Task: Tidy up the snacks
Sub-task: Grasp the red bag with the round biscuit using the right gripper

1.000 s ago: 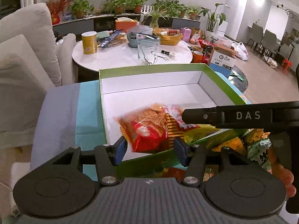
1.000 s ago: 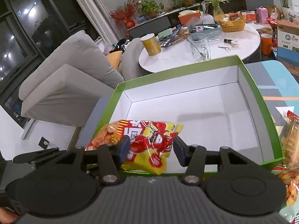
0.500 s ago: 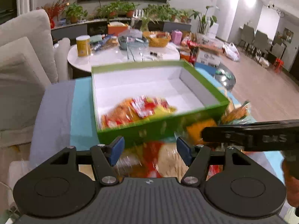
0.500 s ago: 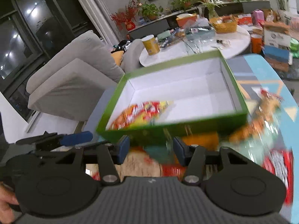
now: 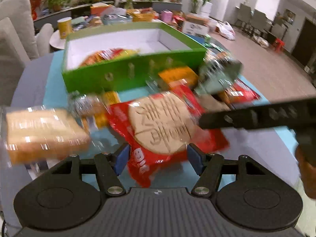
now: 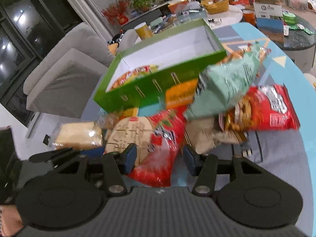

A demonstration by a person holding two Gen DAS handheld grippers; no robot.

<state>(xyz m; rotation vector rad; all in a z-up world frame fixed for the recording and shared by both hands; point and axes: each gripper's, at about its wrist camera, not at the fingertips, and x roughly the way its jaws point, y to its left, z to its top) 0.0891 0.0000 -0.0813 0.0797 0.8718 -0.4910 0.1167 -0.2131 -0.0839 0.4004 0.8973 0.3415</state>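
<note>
Left gripper [image 5: 158,161]: blue pads spread, jaws just been opening, near end of a red cracker bag [image 5: 167,130] lying between them without either pad visibly pressing it; motion blur leaves contact at the left pad uncertain. Right gripper [image 6: 160,161]: pads also apart, jaws just been opening, same red cracker bag [image 6: 152,148] beneath and between them, left pad just beside or on its tan round print, right pad clear of it over bare blue cloth. Nothing gripped by either.

Outward from the fingers: a clear-wrapped pack of pale bread or wafers [image 5: 45,132] to the left of the red bag, a pale green bag [image 6: 227,83] lying tilted over other packets to the right, a red chip bag [image 6: 266,108] partly under it, a brown paper-coloured packet [image 6: 205,136] just in front of that. Orange packet [image 5: 177,77] touching the near wall of the green box [image 5: 134,75]. Inside the box, at its near left corner, a red and yellow snack bag [image 5: 110,54]. All on a blue and grey tablecloth [image 6: 286,158]. Beyond the box, a round white table [image 6: 227,15] crowded with items, and a grey sofa [image 6: 65,75] to the left.
</note>
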